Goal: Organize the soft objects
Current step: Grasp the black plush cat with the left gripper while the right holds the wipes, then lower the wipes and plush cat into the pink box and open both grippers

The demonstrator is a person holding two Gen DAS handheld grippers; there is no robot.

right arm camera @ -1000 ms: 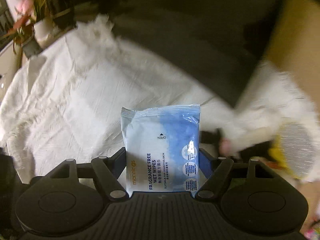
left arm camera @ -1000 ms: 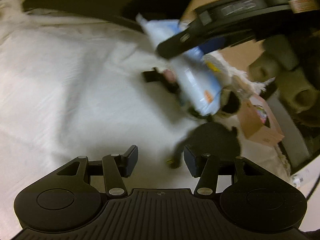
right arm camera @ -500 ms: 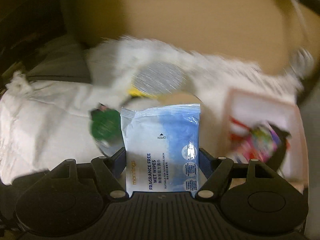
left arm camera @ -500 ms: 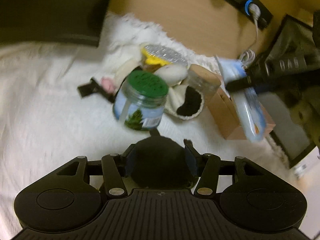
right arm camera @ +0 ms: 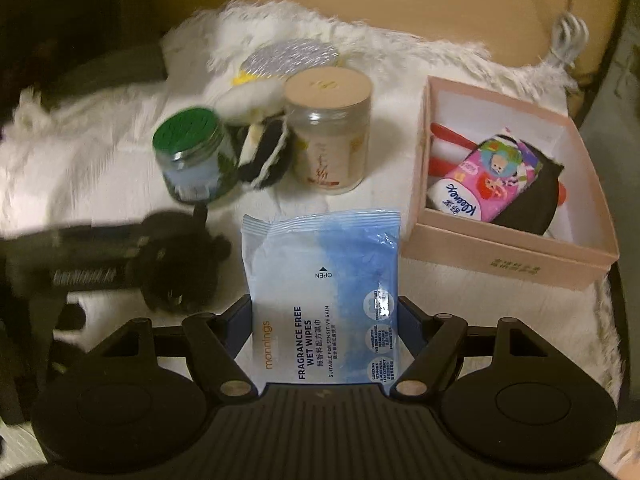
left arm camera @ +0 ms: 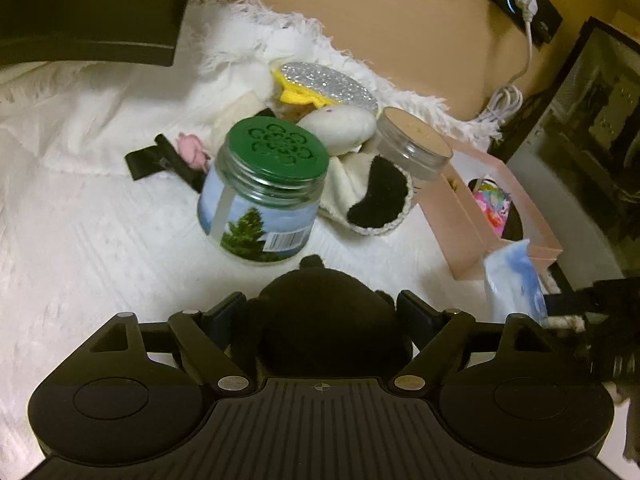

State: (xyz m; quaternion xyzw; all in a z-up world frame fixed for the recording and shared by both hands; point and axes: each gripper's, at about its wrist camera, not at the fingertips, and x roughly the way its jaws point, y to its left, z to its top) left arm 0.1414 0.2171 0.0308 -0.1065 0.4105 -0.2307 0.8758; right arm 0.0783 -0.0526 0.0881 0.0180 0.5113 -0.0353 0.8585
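Over a white fringed blanket spread beneath a tan wall, two hand-held grippers carry soft goods toward a pink box near the blanket's right edge. The right gripper pinches a blue pack of wet wipes by its lower sides, jaws spread to the pack's width, the pack upright and just left of the box's near wall. The left gripper is closed around a black plush toy, which fills the gap between its fingers and hides its own shape; the right wrist view shows the same toy blurred at the left.

Sorting looks partly done: the box already holds a Kleenex tissue pack, a dark fabric item and something red. A green-lidded jar, a tan-lidded jar, a black-and-cream knitted piece and a white plush heap with a glittery silver disc sit in a cluster toward the blanket's far edge.

The step in hand appears to be delivery of the wipes. The next move likely calls for lifting the pack over the box's near rim and letting go above the free space beside the tissues, with the plush toy to follow.
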